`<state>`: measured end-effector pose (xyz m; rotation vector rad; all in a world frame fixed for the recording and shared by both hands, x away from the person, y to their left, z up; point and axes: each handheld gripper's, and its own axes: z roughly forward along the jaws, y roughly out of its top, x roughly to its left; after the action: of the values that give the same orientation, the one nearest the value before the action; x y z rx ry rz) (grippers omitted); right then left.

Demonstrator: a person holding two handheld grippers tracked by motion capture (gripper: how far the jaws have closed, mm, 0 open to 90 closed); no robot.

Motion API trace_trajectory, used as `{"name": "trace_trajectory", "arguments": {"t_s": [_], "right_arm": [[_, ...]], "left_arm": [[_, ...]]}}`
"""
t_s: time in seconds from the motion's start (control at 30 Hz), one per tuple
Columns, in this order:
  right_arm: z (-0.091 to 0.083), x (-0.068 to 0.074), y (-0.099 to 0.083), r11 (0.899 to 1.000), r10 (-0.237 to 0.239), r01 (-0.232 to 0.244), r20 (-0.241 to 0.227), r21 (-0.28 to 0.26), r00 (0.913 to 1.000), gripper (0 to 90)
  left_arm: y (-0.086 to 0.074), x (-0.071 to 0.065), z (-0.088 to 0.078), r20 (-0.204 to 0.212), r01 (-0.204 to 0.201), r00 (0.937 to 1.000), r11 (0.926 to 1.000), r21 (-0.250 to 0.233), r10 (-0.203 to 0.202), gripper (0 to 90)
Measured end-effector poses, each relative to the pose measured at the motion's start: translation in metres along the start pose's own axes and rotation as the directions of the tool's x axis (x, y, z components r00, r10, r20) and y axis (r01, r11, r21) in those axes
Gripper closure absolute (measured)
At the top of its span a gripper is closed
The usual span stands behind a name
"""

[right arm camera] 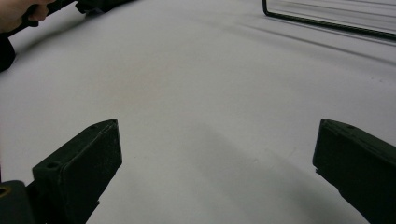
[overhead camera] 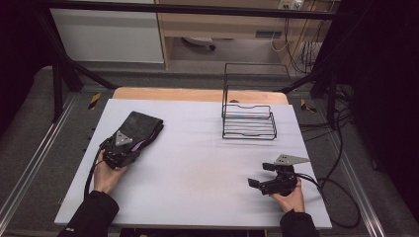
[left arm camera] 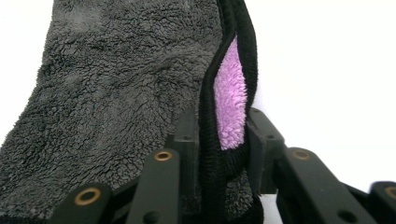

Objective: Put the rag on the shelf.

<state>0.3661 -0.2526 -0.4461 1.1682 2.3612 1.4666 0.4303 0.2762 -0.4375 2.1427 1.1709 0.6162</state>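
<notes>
A dark grey fleecy cloth [overhead camera: 141, 123] with a black hem and a purple inner side lies at the left of the white table top [overhead camera: 197, 163]. My left gripper [overhead camera: 132, 144] meets it at its near end. In the left gripper view the cloth [left arm camera: 116, 93] spreads away to the left, and the left gripper [left arm camera: 222, 135] has both jaws pressed on the folded black hem with purple pile showing between them. At the right front my right gripper [overhead camera: 260, 174] rests low over bare table, open. In its own view the right gripper [right arm camera: 217, 154] has nothing between the jaws.
A black wire rack [overhead camera: 248, 121] with a tall back frame stands at the far right of the table; its edge [right arm camera: 327, 21] shows in the right gripper view. The other hand [right arm camera: 14, 11] shows there at top left. Cables trail off the table's right side.
</notes>
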Motion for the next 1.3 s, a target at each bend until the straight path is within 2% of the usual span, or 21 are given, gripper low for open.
{"name": "trace_trajectory", "arguments": {"t_s": [0.23,0.4,0.77,1.03,1.3], "right_arm": [[0.0,0.0,0.0,1.0,0.0,0.0,-0.003,0.001,1.0,2.0],[0.0,0.0,0.0,1.0,0.0,0.0,-0.006,0.001,1.0,2.1],[0.0,0.0,0.0,1.0,0.0,0.0,-0.009,0.003,1.0,2.3],[0.0,0.001,0.0,1.0,0.003,-0.003,-0.012,0.003,0.9999,2.4],[0.0,0.0,0.0,1.0,-0.003,0.003,-0.013,0.003,0.9999,2.5]], "left_arm": [[0.004,0.001,-0.007,0.0,-0.006,1.0,0.9999,-0.01,0.006,75.5],[0.006,0.006,-0.019,0.012,0.018,0.9998,0.9992,-0.036,-0.017,75.9],[0.01,0.009,-0.037,0.054,0.045,0.9976,0.9985,-0.03,-0.044,75.8],[0.017,-0.001,-0.045,0.088,0.032,0.9957,0.9992,-0.024,-0.03,75.7],[0.024,-0.019,-0.05,0.14,0.022,0.9899,0.9997,-0.011,-0.02,75.6]]}}
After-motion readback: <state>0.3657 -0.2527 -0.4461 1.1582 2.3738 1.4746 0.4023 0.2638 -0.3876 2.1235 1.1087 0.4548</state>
